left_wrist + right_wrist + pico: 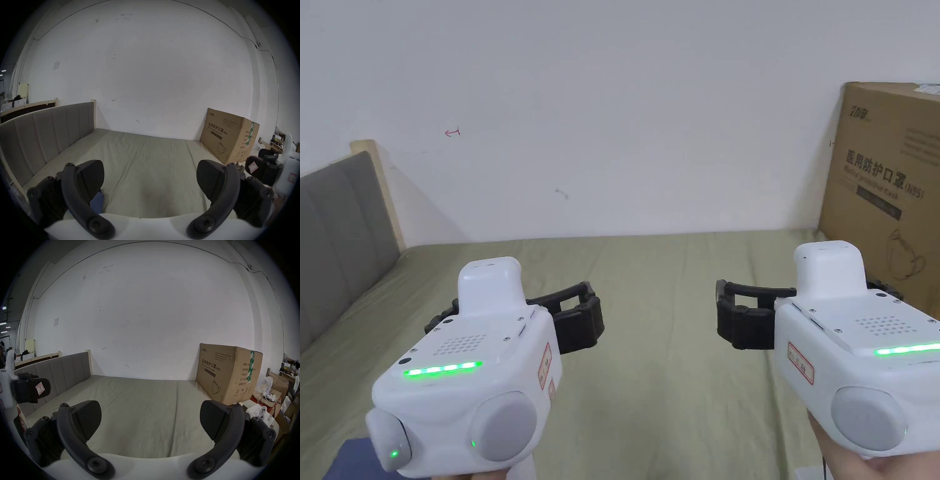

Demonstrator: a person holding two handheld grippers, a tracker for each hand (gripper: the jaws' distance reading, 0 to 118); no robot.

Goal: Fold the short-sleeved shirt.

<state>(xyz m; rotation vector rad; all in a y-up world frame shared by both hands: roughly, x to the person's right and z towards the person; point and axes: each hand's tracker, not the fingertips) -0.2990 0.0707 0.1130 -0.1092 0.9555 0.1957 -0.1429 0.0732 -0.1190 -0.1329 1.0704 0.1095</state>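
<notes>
Head view: two white hand-held units with green light strips are held level over an olive-green bed sheet (662,294). The left tool (515,310) and the right tool (800,312) have black jaws, and their spread cannot be judged from behind. A dark blue piece of cloth (353,459), possibly the shirt, lies at the near left edge of the bed, too little showing to tell its direction. A grey padded headboard (337,244) stands on the left, a white wall behind, and a brown cardboard box (887,187) on the right.

Left gripper view: the left tool's jaws stand wide apart, gripping nothing. A blue fold pokes out beside the left jaw.

Right gripper view: the right tool's jaws are likewise spread and empty above the sheet. Cluttered boxes (276,395) sit beyond the bed.
</notes>
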